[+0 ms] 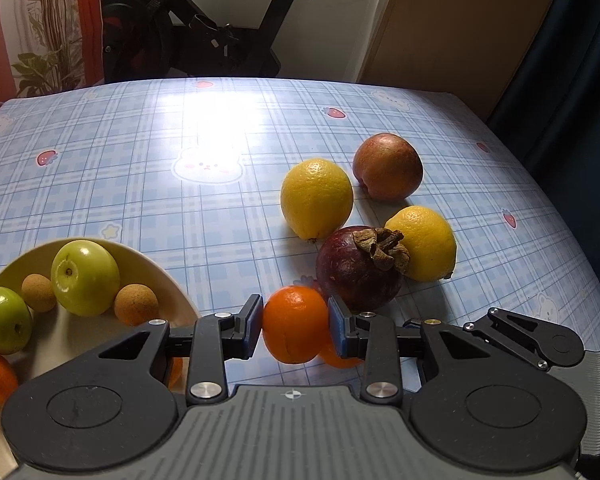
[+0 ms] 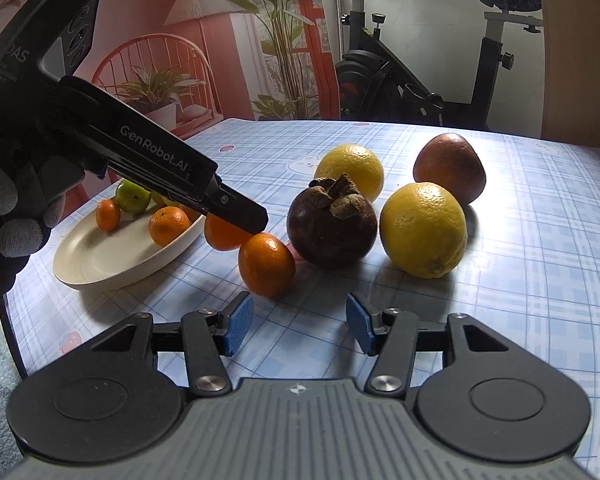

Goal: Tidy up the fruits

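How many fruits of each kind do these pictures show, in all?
Oranges: 4
Lemons: 2
Green apples: 2
Brown balls: 2
Mangosteen: 1
Red fruit: 1
Total: 12

The surface [image 2: 520, 240] is being covered by a blue plaid cloth and brightened by glare; behind it, an exercise bike [image 2: 420, 76] is being backed by a white wall [image 1: 332, 40], beside a plant-printed red backdrop [image 2: 260, 40]
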Tool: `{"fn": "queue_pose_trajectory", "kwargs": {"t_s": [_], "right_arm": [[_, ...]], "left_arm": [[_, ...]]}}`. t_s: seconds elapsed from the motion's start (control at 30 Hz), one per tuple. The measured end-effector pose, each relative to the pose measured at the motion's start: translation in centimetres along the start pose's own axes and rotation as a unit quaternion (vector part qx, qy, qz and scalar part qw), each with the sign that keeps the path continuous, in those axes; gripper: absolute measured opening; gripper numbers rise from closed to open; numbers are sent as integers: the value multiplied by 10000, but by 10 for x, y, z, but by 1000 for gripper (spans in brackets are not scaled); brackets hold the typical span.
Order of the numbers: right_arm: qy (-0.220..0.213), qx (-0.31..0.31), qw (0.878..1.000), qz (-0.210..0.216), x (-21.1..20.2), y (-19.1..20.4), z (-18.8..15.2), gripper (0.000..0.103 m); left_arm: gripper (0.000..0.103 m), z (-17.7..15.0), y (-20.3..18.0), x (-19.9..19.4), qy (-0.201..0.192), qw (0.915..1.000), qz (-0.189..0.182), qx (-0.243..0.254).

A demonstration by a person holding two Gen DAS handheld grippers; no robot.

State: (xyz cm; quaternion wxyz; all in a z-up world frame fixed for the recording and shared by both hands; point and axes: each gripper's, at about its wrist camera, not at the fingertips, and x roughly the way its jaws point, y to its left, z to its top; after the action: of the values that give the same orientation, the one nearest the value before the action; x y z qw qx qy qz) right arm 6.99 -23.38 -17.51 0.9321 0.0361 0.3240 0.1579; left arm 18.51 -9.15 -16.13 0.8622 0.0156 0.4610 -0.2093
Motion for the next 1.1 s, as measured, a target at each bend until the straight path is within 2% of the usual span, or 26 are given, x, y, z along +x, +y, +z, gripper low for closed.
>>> {"fn": "queue_pose_trajectory", "kwargs": {"t_s": [0.37,0.47,0.63,0.8,0.9,1.0,1.1], "right_arm": [[29,112,9999,75,19,3,10,55],[56,69,9999,137,23,4,11,41],[-33,34,9999,137,18,6,7,40],[-210,46,9996,186,11,6,4,40],[-258,61,9994,239,9,6,3,40],[-310,114,9990,293,7,4,3,40],[-339,131,9989,308,6,4,4,40]], "left_arm": [[37,-3,-6,-1,54,9999,-92,75],[37,-3,-5,-1,48,9999,-83,40],[37,-5,0,-4,17,10000,-40,-61],[37,-11,11,-22,-154,9994,-23,-305],[37,-16,23,-41,-391,9975,80,-580],[37,-26,39,-63,-663,9929,281,-943],[37,-38,55,-80,-740,9862,609,-1353]]}}
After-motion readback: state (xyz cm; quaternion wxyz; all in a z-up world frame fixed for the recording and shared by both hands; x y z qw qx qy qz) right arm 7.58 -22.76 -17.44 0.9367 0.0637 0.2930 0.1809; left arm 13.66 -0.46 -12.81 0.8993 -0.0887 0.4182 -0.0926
